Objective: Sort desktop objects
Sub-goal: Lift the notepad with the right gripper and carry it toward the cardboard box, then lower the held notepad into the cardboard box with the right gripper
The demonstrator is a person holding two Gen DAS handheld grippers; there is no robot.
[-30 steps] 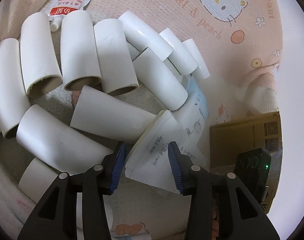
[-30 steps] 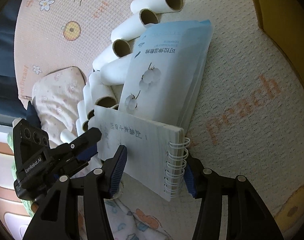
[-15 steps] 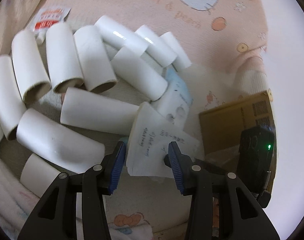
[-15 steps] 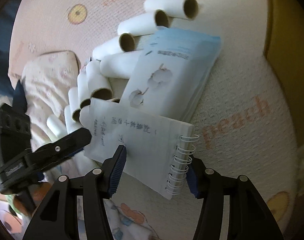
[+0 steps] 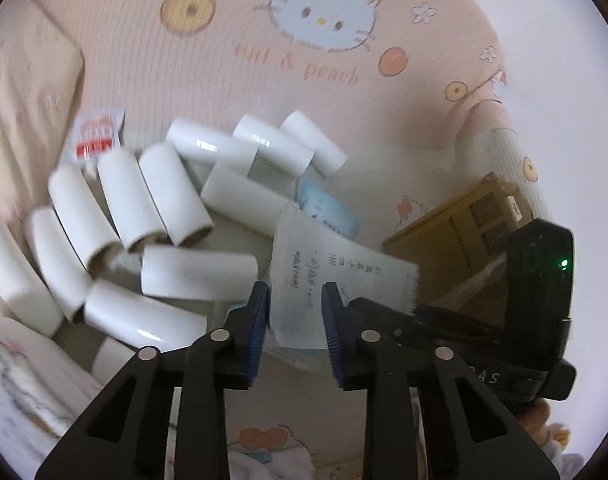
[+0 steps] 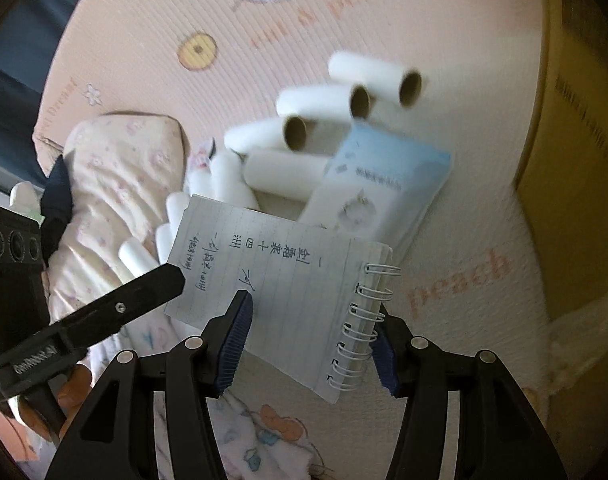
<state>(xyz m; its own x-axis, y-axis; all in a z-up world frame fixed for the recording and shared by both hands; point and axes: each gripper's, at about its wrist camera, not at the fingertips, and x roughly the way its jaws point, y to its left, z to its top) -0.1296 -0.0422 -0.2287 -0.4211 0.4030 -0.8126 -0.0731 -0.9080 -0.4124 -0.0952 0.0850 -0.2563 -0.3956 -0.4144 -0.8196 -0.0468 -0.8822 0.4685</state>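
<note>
Notepad (image 6: 287,292), spiral-bound, handwritten top page: clamped across its width in my right fingers (image 6: 308,340), lifted clear of the pink cartoon-print bedspread (image 6: 304,40). My left fingers (image 5: 293,328) have just been closing on its free page edge; whether they pinch it I cannot tell. Cardboard tubes (image 5: 191,200), many, white, heaped beyond. Blue tissue pack (image 6: 380,184), lying against the tubes. Brown carton (image 5: 456,224), at right.

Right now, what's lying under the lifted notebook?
Beneath the notebook lie a light blue packet and white cardboard tubes on the pink mat; the page hides the packet's near end.
</note>
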